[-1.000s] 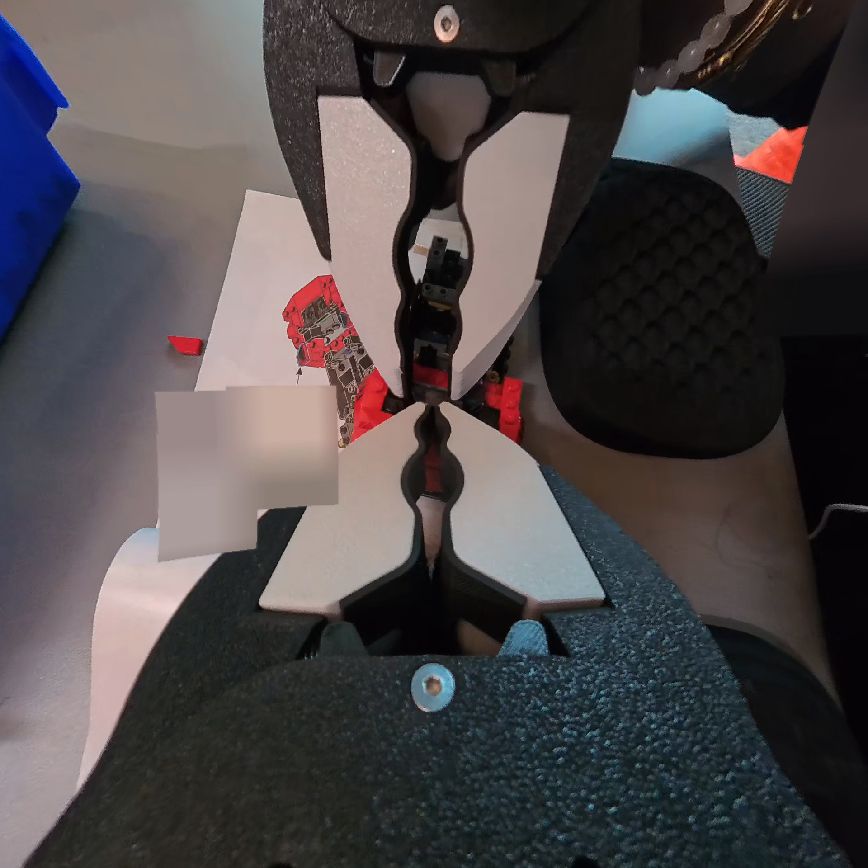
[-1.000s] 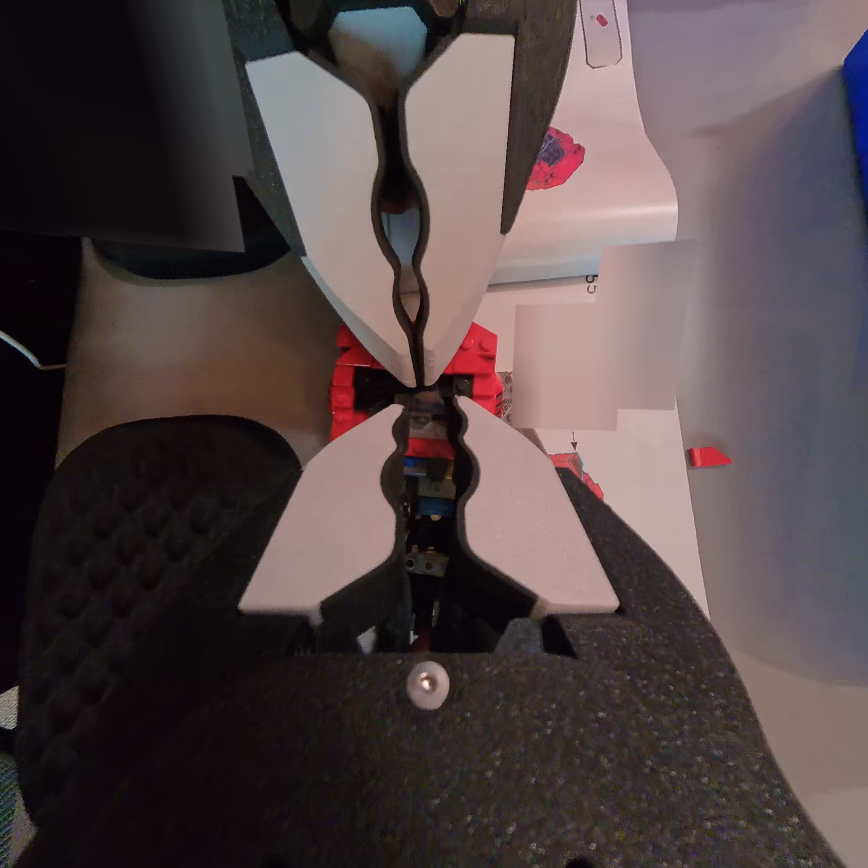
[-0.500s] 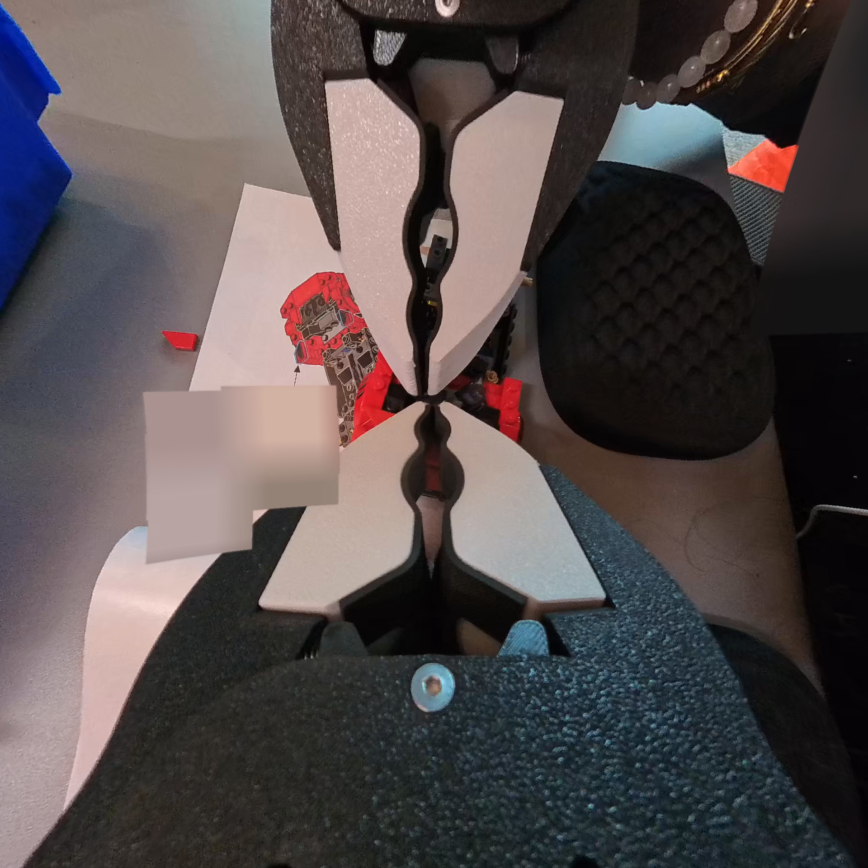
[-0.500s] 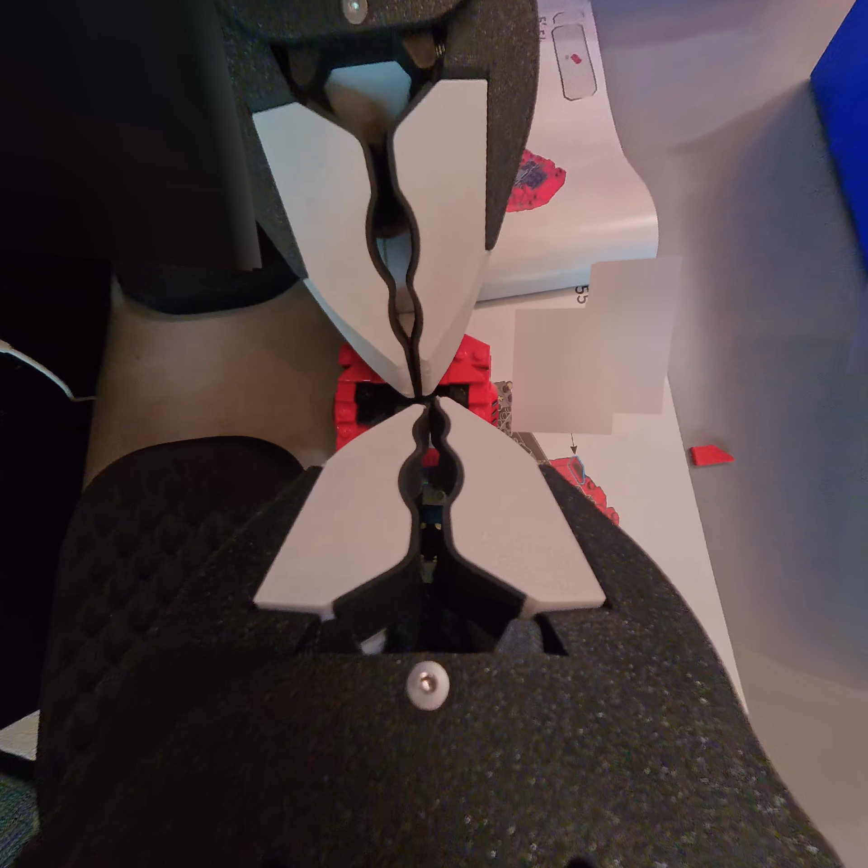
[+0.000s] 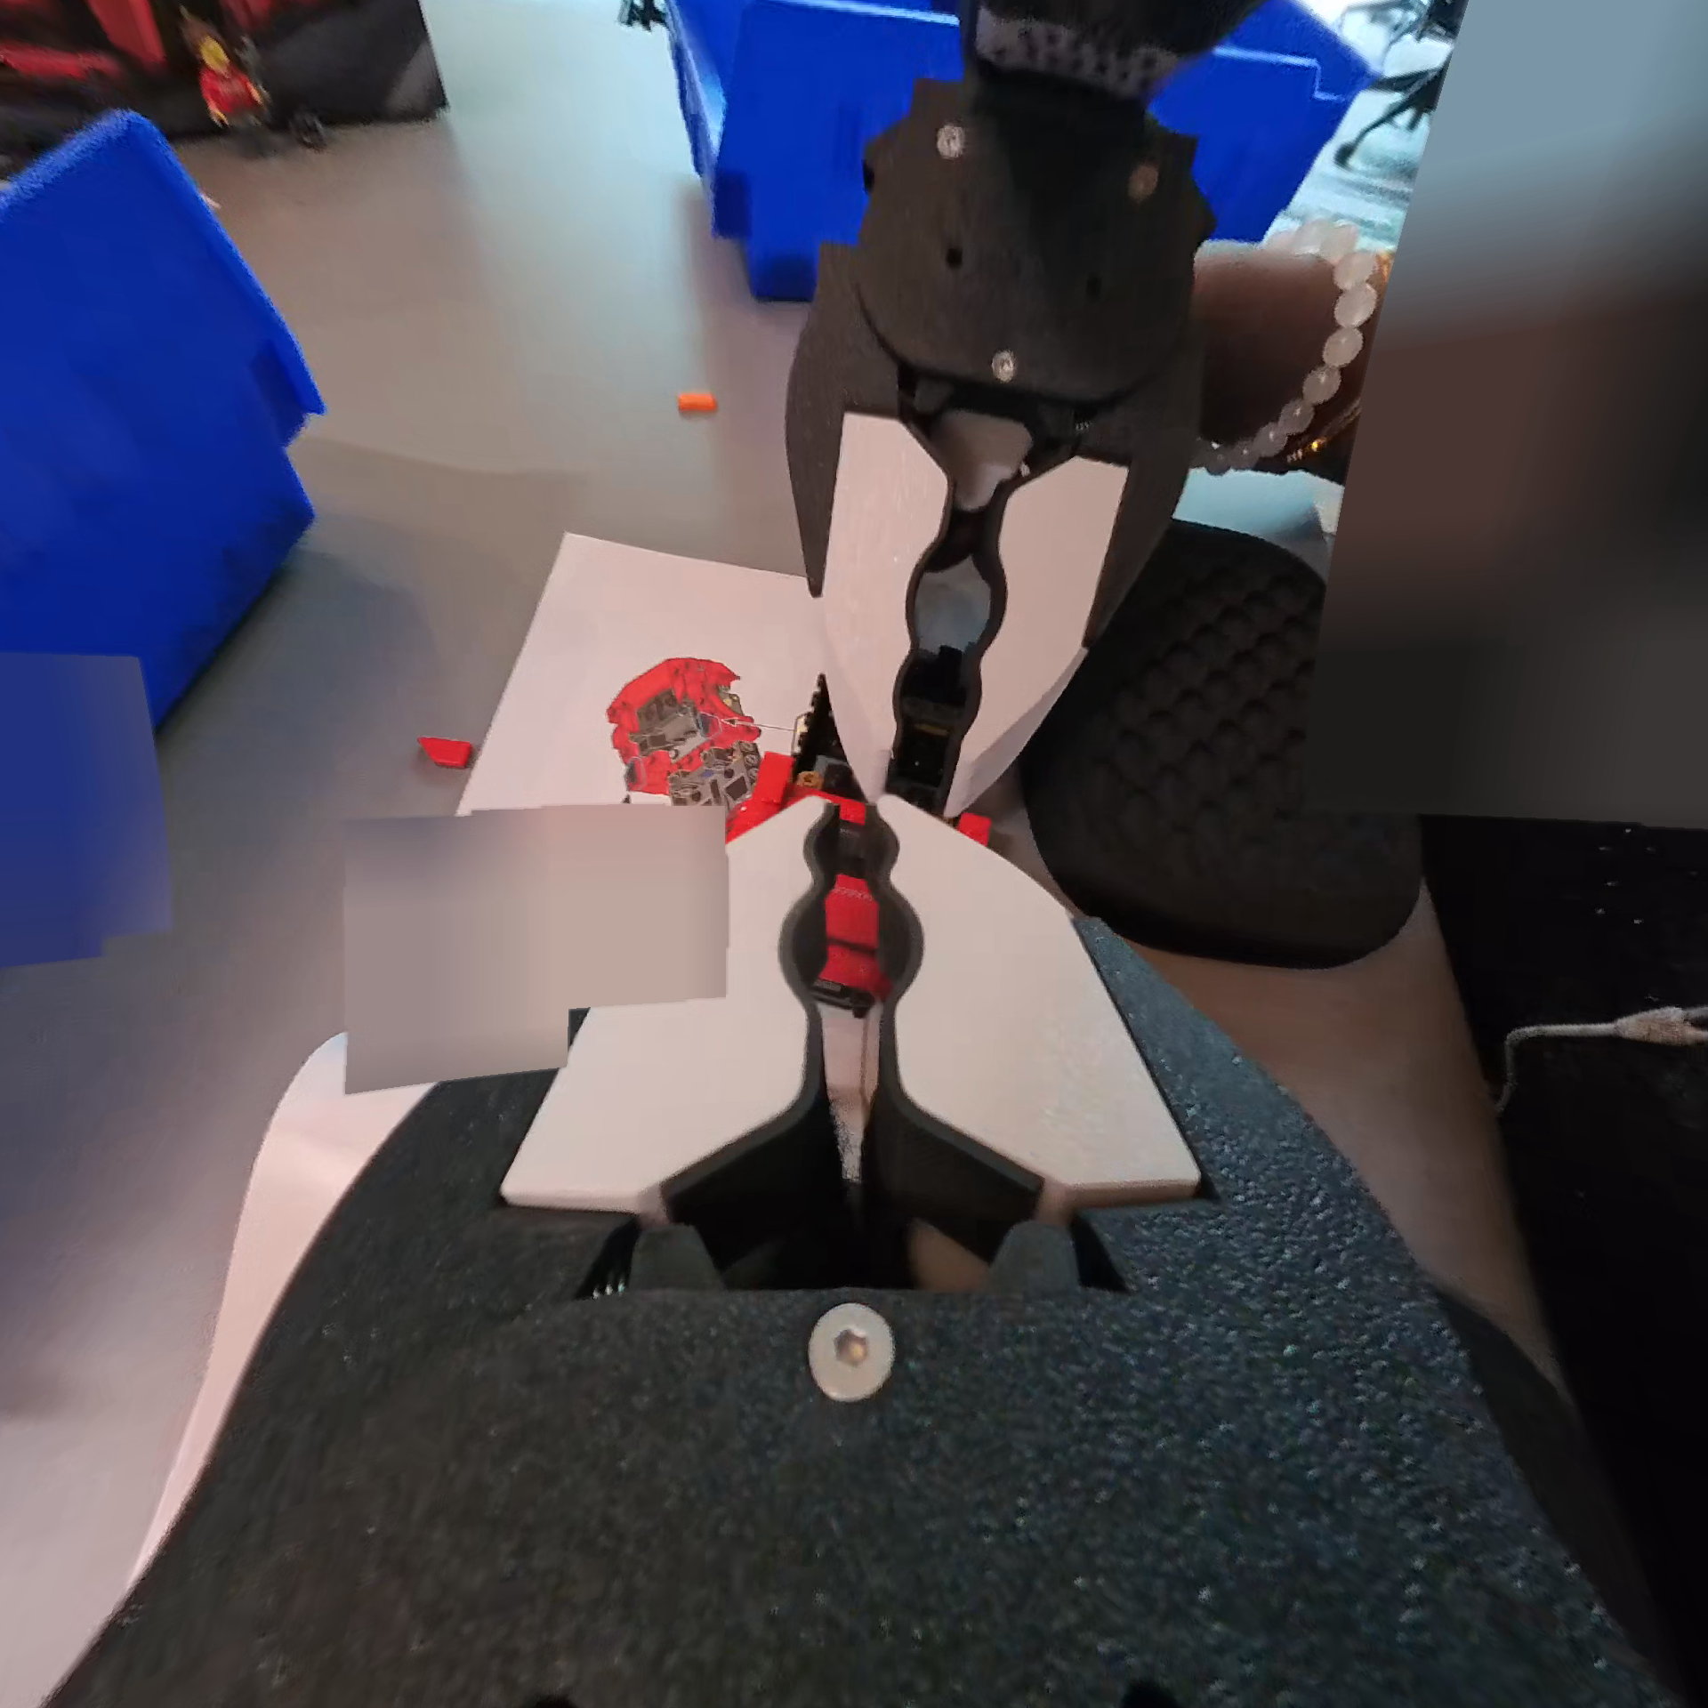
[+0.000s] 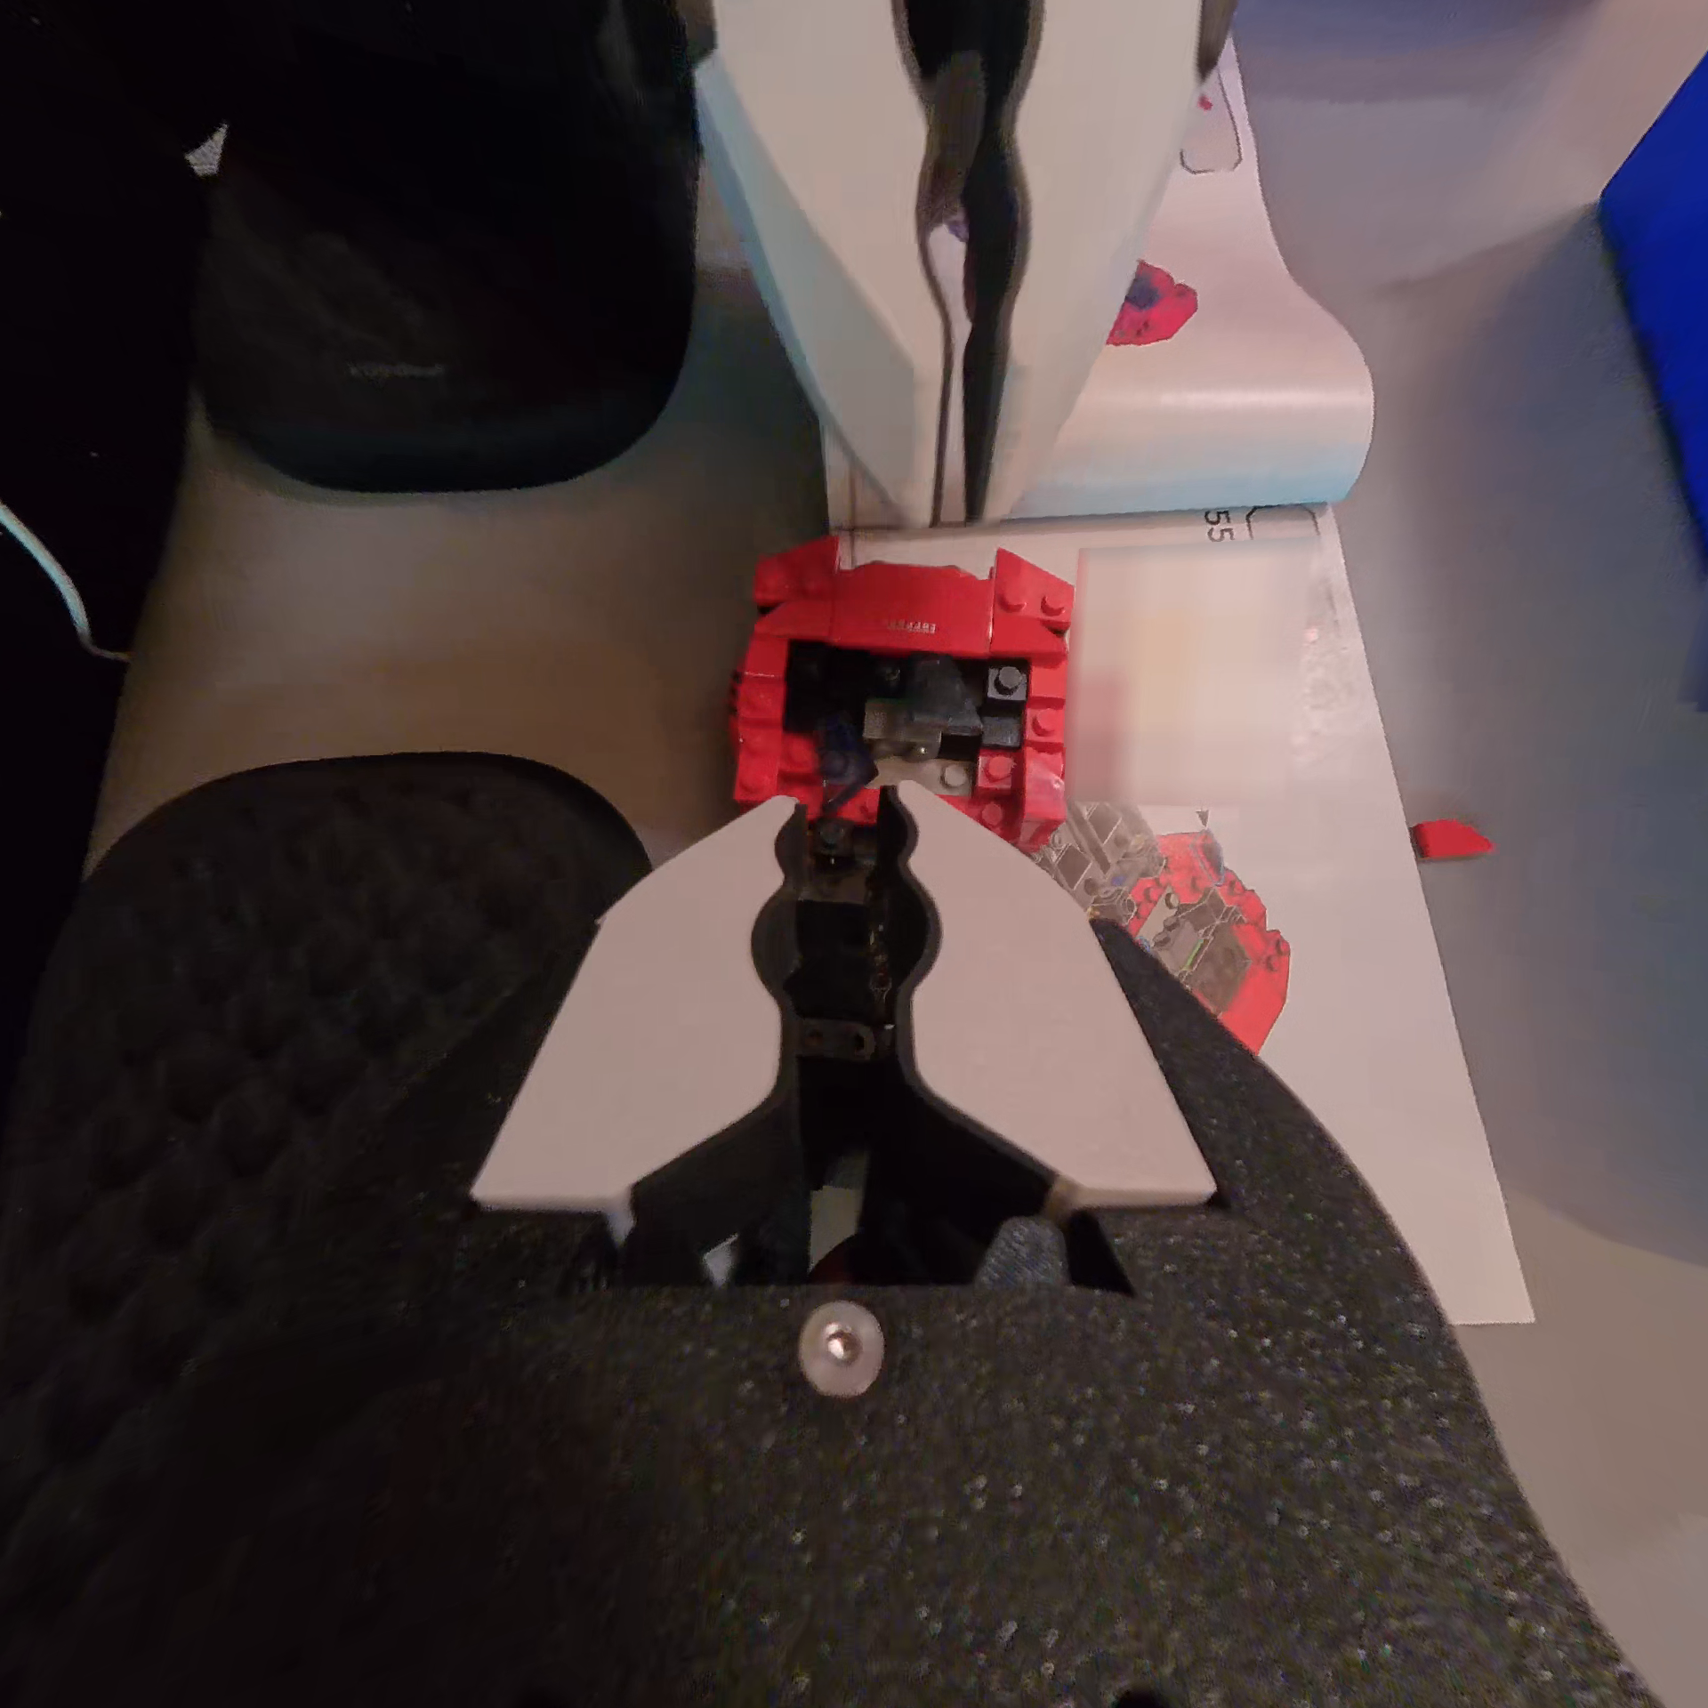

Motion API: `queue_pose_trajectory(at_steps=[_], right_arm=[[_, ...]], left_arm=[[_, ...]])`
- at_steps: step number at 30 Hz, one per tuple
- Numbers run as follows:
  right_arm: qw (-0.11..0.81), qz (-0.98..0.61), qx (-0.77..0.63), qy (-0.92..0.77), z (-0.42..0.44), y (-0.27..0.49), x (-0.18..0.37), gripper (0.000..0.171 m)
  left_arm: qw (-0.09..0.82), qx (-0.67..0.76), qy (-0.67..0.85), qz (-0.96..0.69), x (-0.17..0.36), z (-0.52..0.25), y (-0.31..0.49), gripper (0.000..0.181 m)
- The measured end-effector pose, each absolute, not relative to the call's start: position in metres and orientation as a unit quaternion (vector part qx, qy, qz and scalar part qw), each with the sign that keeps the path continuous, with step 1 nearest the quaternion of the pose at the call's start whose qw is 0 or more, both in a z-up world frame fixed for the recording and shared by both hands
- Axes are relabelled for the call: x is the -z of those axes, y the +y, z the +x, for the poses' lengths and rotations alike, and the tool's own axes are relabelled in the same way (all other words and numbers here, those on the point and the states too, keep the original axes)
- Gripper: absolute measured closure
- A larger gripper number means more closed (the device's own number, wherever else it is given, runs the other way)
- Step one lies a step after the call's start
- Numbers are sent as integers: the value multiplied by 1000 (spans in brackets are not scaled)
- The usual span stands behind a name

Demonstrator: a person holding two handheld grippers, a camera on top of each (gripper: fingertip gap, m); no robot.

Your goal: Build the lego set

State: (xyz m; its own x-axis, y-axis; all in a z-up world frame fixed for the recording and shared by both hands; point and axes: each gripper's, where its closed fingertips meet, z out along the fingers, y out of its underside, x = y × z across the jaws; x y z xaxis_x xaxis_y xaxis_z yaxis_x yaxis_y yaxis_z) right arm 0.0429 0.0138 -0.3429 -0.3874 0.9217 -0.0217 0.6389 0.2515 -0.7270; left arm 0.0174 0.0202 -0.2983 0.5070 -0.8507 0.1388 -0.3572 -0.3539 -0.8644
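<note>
A red and black lego model rests on the grey table, partly on the open instruction booklet. My right gripper hovers over the model's black near end, jaws a narrow gap apart, with black parts showing between them. My left gripper faces it from the far side, blurred, at the model's red far edge, jaws together and empty. In the left wrist view my left gripper is nearly tip to tip with the right gripper, and red bricks of the model show through its gap.
A loose red piece lies left of the booklet, and an orange piece farther back. Blue bins stand left and behind. A black quilted pad lies right of the model. A hand with a bead bracelet holds the right gripper. There is about 6 cm between the tips of the two grippers.
The two grippers' tips were pressed together over the model; they have drawn apart and the left one has risen and tilted back. The right jaws have parted slightly.
</note>
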Motion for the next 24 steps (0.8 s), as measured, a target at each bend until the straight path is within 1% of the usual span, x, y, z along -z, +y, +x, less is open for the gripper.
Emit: queue_pose_trajectory(at_steps=[4,7,10,13,16,18,21,23,24], right_arm=[[206,-507,-317,-774,42,13,347,159],[206,-502,-318,-778,41,11,347,165],[229,-503,-304,-776,41,15,346,167],[240,-506,-309,-769,41,16,344,168],[269,-507,-314,-757,39,19,336,170],[277,-505,-310,-756,40,19,334,170],[322,-506,-280,-750,38,29,327,170],[393,-506,-231,-732,34,43,312,169],[440,-506,-205,-714,32,50,300,169]], left_arm=[[437,299,373,-762,289,8,23,176],[460,298,365,-753,281,4,25,176],[477,298,356,-746,275,3,25,171],[474,298,359,-747,278,4,21,169],[458,293,364,-756,288,9,16,159],[442,285,375,-763,297,13,12,157],[431,266,370,-779,305,17,13,151],[444,247,349,-788,304,19,19,150],[466,230,328,-789,300,18,25,150]])
